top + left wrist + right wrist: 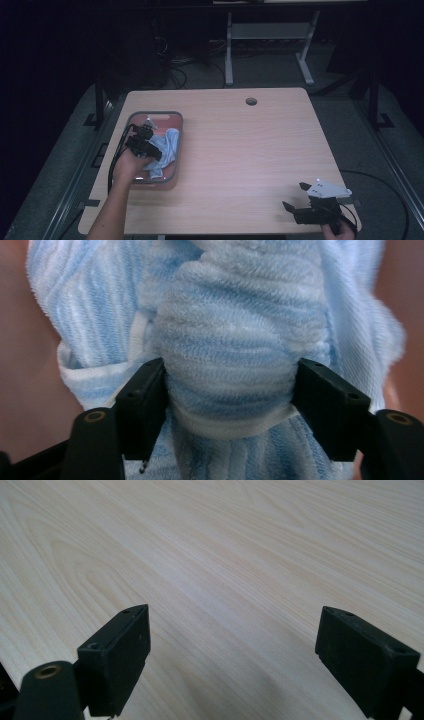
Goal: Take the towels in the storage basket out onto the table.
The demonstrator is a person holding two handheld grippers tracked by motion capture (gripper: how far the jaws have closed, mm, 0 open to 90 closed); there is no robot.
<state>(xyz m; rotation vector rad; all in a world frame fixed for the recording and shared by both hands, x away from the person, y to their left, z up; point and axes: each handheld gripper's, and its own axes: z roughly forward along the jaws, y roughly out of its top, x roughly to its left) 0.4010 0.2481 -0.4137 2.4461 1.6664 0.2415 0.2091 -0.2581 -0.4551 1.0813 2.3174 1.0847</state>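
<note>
**Left gripper pinching the towel in the tray**

High view: the left gripper (142, 142) is reaching into the tray (131, 120) at the table's (250, 150) 9 o'clock; the right gripper (312, 202) is idling at 5 o'clock, well apart.

Left gripper view: jaws are squeezing a bunched fold of the blue towel (225, 355), running toward 12 o'clock.

Right gripper view: jaws are standing spread over bare wood.

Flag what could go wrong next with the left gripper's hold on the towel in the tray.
1. The left gripper straddles a thick bunched fold of the blue striped towel; a lift may drag the loose rest along unevenly or slip off.
2. The towel lies in the shallow tray, so a pull might shift or tip it.
3. The right gripper is open, far off at the table's near edge, so it is not bracing the tray.
</note>
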